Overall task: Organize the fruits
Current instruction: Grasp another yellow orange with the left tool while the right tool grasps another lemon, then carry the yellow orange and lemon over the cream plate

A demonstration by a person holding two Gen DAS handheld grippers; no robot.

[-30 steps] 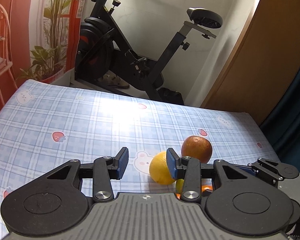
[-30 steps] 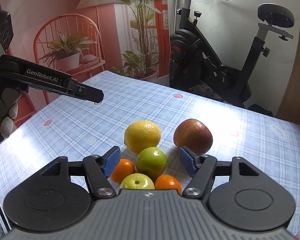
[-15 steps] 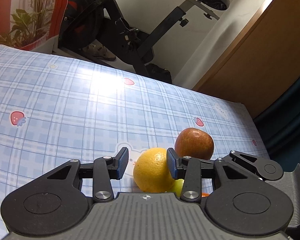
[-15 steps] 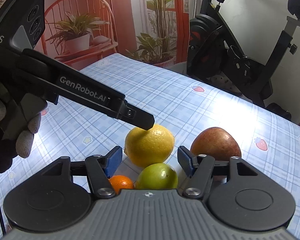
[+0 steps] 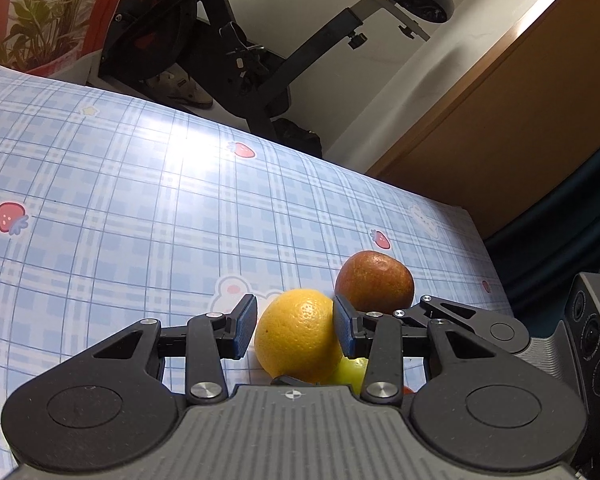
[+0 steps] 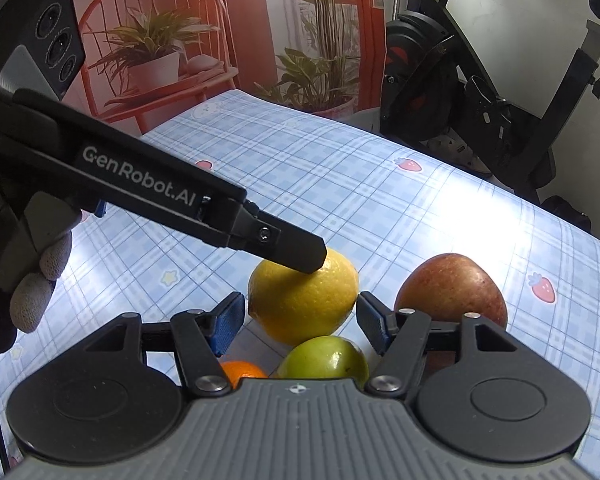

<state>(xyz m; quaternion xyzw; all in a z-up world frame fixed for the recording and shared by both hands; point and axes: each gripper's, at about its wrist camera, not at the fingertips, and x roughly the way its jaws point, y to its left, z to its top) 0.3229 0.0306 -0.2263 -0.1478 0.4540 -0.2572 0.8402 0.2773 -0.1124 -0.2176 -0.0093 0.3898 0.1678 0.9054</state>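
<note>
Crowding lemon [image 6: 303,304]: red apple [image 6: 452,290], green apple [image 6: 326,356], orange [image 6: 242,372].

Left gripper [image 5: 294,330] straddling yellow citrus [image 5: 298,336] on checked tablecloth [image 5: 140,208]; small gap at left pad, right pad at the rind. Red apple [image 5: 374,282] just behind. Green fruit [image 5: 354,372] partly hidden below.

A black exercise bike [image 6: 476,92] stands past the table's far edge at 1 o'clock. At 11 o'clock a red chair [image 6: 156,60] holds a potted plant [image 6: 152,56]. A wooden door [image 5: 500,128] is at 2 o'clock.
</note>
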